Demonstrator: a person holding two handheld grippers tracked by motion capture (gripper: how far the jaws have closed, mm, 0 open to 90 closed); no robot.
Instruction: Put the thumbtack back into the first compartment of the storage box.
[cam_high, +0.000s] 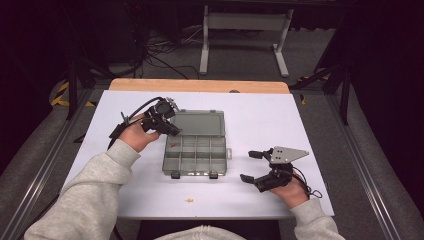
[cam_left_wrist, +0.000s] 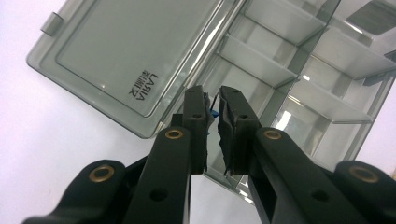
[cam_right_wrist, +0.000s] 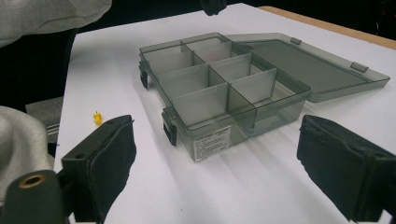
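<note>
Left gripper pinched on a small blue pin, poised directly above the organiser box, rear-left compartment. Right gripper wide open, empty, well right

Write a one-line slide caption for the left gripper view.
Left gripper pinches a small blue pin above the open grey compartment box.
</note>
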